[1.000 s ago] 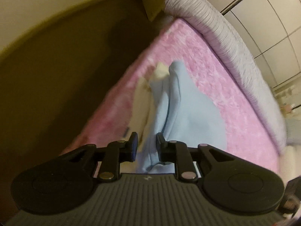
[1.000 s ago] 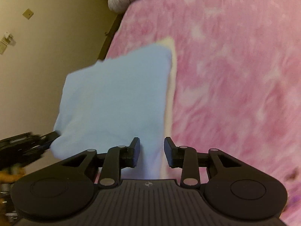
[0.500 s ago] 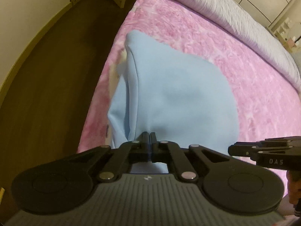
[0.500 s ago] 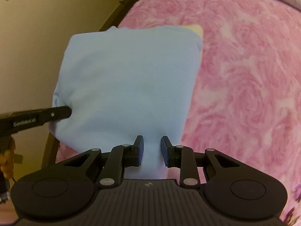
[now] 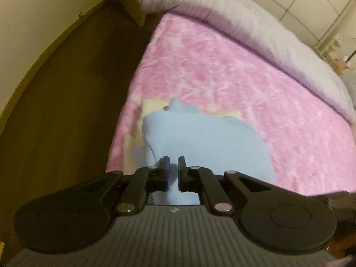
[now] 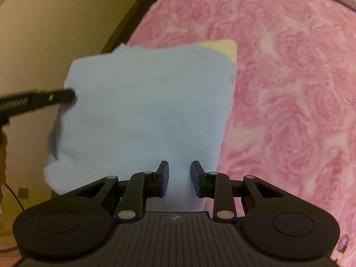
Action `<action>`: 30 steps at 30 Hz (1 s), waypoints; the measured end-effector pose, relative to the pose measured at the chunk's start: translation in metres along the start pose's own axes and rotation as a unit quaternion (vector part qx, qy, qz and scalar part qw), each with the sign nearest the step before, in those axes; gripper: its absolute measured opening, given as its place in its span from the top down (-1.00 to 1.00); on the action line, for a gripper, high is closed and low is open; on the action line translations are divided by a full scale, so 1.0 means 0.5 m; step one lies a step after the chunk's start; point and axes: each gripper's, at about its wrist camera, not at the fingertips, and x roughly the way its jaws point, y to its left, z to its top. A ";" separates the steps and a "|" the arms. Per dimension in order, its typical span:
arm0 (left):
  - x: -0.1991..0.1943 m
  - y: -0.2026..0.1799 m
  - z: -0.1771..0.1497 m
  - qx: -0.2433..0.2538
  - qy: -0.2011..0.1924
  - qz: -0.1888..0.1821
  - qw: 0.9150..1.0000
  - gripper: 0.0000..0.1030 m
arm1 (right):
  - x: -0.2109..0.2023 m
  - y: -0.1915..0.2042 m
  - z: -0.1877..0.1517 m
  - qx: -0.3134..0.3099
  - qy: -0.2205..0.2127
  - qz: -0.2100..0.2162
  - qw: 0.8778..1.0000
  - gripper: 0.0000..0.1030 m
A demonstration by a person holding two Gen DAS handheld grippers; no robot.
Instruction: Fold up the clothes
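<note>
A folded light blue garment [image 5: 207, 142] lies near the left edge of the pink bed, on top of a cream garment [image 5: 151, 106]. It fills the middle of the right wrist view [image 6: 146, 111], with the cream garment [image 6: 222, 44] showing at its far corner. My left gripper [image 5: 173, 164] is slightly open over the blue garment's near left edge, with no cloth pinched between its fingers. My right gripper [image 6: 179, 169] is open over the near edge and holds nothing. The left gripper's fingers [image 6: 55, 96] touch the garment's left side in the right wrist view.
The pink floral blanket [image 5: 222, 71] covers the bed, and it also shows in the right wrist view [image 6: 289, 89]. A grey pillow roll [image 5: 233, 17] lies along the far side. Dark wood floor [image 5: 66, 100] and a cream wall [image 6: 55, 22] are left of the bed edge.
My left gripper was shut on the blue garment's edge half a second ago and has opened a little. The right gripper has opened wider. The blue garment has dropped flatter onto the bed.
</note>
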 end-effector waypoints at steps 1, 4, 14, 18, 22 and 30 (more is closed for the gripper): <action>0.010 0.004 -0.001 0.003 0.006 0.001 1.000 0.95 | 0.000 0.000 0.000 -0.001 0.001 0.000 1.000 0.42; 0.026 0.011 -0.002 0.011 0.018 0.002 1.000 0.94 | -0.005 -0.006 0.002 0.002 0.002 0.007 1.000 0.44; 0.026 -0.006 -0.005 0.017 0.022 0.013 1.000 0.94 | -0.012 -0.021 0.038 0.019 -0.036 -0.026 0.999 0.41; 0.016 -0.013 -0.002 0.019 0.020 0.016 0.999 0.94 | 0.017 -0.017 0.033 0.011 -0.028 -0.035 0.999 0.39; -0.044 -0.034 -0.009 0.020 0.012 0.016 1.000 0.89 | -0.028 -0.020 0.026 0.022 -0.040 -0.023 0.999 0.40; -0.203 -0.119 -0.082 -0.013 0.030 0.080 0.996 0.23 | -0.155 -0.008 -0.015 -0.002 -0.054 0.003 0.999 -0.33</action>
